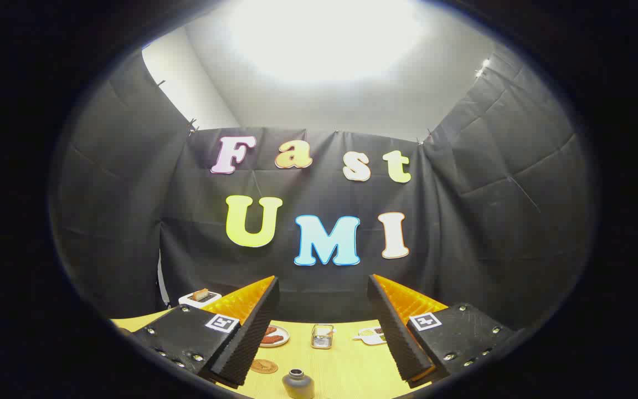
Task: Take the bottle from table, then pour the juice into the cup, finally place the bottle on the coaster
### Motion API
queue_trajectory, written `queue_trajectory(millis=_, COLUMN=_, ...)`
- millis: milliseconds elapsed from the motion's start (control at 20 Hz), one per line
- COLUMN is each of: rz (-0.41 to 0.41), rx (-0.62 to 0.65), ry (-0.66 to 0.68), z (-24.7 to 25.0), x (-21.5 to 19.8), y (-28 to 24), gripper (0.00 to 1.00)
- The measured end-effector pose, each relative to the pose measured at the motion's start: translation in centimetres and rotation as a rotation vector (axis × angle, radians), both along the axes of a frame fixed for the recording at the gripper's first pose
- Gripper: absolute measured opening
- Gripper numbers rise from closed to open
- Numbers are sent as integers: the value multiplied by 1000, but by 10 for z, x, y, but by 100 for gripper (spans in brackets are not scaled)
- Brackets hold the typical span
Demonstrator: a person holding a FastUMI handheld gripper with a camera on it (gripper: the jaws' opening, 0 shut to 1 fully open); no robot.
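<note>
Small grey bottle (298,383) with a dark open mouth, standing upright on the table, low between the two fingers and nearer the left one, touching neither. Round brown wooden coaster (264,366) lying flat just to the bottle's left, close beside the inner edge of the left finger, apart from the bottle. Cup not identified with certainty.

Gripper (323,332) spread wide, holding nothing, touching nothing; ridged inner pads facing each other across a broad gap, with a square printed marker on the upper side of each finger.

Further along the pale yellow wood-grain table (346,368), beyond the bottle: a small clear rectangular container with a metal frame (322,336), roughly midway between the fingers. To its left, a round white plate with reddish-brown food (273,336), partly hidden behind the left finger. To its right, a white dish with small dark and pale items (371,335), partly hidden behind the right finger. At the far left corner of the table, past the left finger, a white square tray carrying a brownish piece (200,297).

Behind the table, black cloth wall (130,221) hung in creased panels, clipped along the top. Above it, plain white wall and ceiling with a bright glare of light (324,39).
</note>
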State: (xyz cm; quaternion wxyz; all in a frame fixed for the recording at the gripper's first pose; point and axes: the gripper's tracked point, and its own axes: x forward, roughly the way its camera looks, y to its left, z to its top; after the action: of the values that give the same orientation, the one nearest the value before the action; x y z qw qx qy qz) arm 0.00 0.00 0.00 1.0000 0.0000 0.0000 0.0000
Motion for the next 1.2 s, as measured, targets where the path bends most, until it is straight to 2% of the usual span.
queue_trajectory(millis=1200, rz=93, rx=-11, ry=-15, z=-13, x=9, y=11, gripper=97)
